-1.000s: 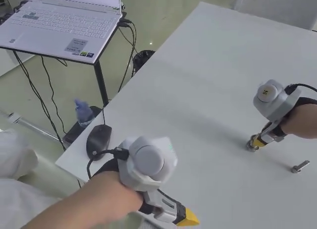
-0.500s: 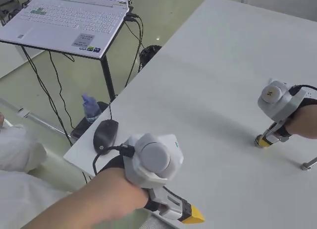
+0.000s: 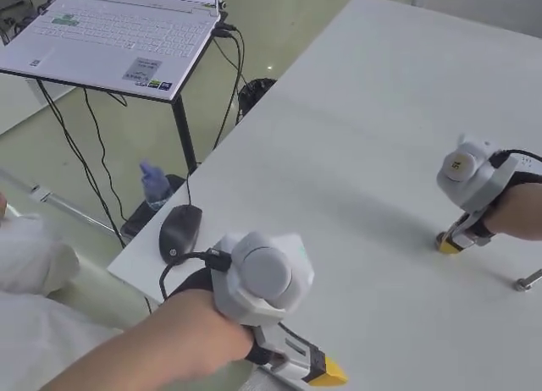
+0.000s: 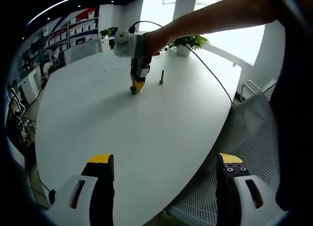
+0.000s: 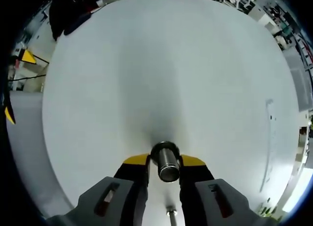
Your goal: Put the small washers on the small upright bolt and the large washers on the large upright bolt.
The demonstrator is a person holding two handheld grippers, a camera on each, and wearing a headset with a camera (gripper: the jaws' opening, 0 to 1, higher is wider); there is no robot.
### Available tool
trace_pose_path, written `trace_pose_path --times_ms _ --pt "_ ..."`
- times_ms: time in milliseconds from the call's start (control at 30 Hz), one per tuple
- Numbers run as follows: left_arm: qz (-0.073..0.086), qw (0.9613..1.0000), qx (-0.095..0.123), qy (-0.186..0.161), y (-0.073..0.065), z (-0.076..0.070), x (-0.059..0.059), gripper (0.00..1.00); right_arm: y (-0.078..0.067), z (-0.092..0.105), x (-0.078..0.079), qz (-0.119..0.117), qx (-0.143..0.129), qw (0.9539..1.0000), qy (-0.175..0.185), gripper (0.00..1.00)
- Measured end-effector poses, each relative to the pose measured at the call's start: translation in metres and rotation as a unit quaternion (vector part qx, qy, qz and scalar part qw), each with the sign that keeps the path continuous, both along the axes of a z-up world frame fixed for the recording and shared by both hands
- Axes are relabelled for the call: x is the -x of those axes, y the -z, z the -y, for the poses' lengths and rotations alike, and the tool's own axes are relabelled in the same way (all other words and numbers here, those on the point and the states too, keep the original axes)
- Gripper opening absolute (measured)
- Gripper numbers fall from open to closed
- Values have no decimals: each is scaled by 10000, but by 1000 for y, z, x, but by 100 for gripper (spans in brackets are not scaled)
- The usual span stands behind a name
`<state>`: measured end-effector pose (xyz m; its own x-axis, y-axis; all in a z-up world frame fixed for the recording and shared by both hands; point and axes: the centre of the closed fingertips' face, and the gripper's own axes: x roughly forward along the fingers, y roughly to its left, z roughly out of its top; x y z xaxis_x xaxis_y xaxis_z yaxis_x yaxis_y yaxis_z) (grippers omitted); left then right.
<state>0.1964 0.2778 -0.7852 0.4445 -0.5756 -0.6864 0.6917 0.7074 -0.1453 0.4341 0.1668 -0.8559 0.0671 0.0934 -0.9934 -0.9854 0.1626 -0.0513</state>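
Risk of toppling: head view, right gripper (image 3: 449, 243) at 3 o'clock stands tip-down on the white table (image 3: 364, 137); left gripper view, left gripper (image 4: 165, 160) spread wide, empty; right gripper view, fingers (image 5: 134, 162) pinch the shiny large steel bolt (image 5: 167, 169) end-on at 6 o'clock, which may tip if released crooked.

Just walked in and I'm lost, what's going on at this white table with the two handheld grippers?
A person is working at a white table with a gripper in each hand. The right gripper is down on the table, its jaws closed around the thicker upright bolt. A thinner bolt stands upright just beside it. The left gripper hangs open near the table's edge, holding nothing.
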Motion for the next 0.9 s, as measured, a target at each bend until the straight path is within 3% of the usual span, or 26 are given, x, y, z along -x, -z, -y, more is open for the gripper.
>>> trace_pose_path --times_ms 167,500,900 --pt "-7 10000 -9 23 0 2 0 86 -1 1 0 -20 -74 10000 1 24" --pt "-23 10000 -23 91 -3 8 2 86 -12 2 -2 49 -386 9992 129 34" --pt "72 9999 -70 119 -11 10 -7 86 -51 1 -5 274 -942 9952 18 40"
